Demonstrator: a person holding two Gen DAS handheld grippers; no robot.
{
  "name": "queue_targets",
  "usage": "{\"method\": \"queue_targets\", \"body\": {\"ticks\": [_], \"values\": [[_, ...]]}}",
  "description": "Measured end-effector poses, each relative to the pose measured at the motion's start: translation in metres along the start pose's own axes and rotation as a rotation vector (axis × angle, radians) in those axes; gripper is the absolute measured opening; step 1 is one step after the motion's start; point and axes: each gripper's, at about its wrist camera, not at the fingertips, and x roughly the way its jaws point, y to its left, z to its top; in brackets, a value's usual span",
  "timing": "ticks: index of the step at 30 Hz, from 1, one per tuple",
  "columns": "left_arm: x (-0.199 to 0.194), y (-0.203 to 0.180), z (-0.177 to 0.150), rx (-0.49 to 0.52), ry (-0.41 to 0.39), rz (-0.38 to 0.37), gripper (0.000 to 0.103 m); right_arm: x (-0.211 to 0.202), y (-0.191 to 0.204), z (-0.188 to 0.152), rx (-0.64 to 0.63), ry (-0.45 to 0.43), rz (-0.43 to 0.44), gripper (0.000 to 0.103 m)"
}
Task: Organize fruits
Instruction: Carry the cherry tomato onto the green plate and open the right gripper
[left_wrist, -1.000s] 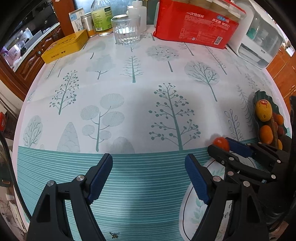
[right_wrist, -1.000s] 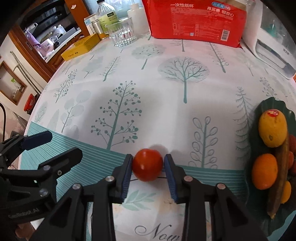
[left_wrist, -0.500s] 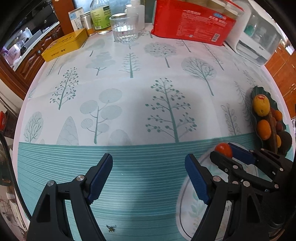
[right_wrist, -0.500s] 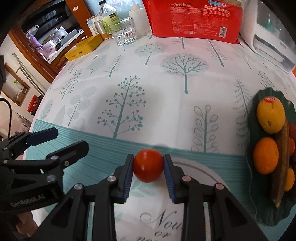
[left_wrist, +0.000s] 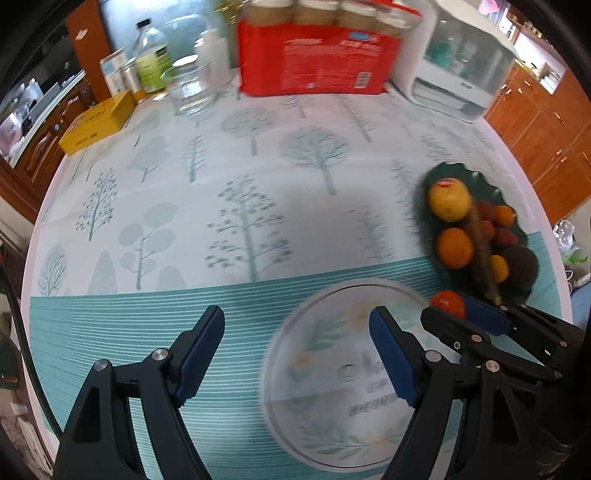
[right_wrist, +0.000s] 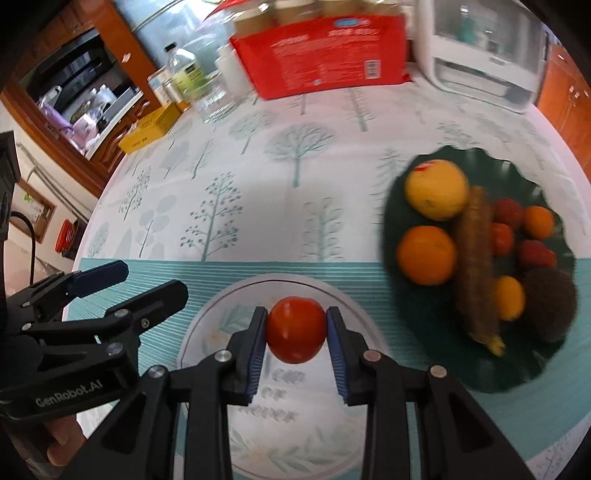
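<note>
While the right gripper pinches the tomato above the white plate, lower gently before releasing; the left gripper gapes empty.

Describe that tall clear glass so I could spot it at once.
Look to the table's far edge, where a big red pack stands. Left of it, before a green-labelled bottle, is the glass: the only see-through ribbed tumbler, open-topped and seemingly empty.
</note>
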Motion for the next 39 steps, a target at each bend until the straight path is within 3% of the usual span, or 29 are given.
{"method": "queue_targets", "body": {"ticks": [13, 18, 27, 32, 39], "values": [[-0.048, -0.105, 0.042, 0.058, -0.118, -0.063, 0.088, -0.110, -0.078, 0.038, -0.029, -0.127, -0.101, 0.032], [-0.049, -0.137, 0.062, 0.049, -0.140, -0.073, 0.089, -0.128, -0.105, 0.062, -0.069, -0.153, -0.131, 0.032], [0.001, -0.171, 0.078, 0.029, -0.076, -0.002, 0.090, -0.072, -0.163, 0.081, -0.043, -0.029, -0.112, 0.032], [0.030, -0.170, 0.074, 0.005, -0.021, 0.025, 0.090, -0.035, -0.176, 0.073, -0.043, 0.058, -0.082, 0.032], [0.047, -0.166, 0.070, -0.015, 0.015, 0.066, 0.090, -0.013, -0.174, 0.068, -0.070, 0.111, -0.046, 0.032]]}}
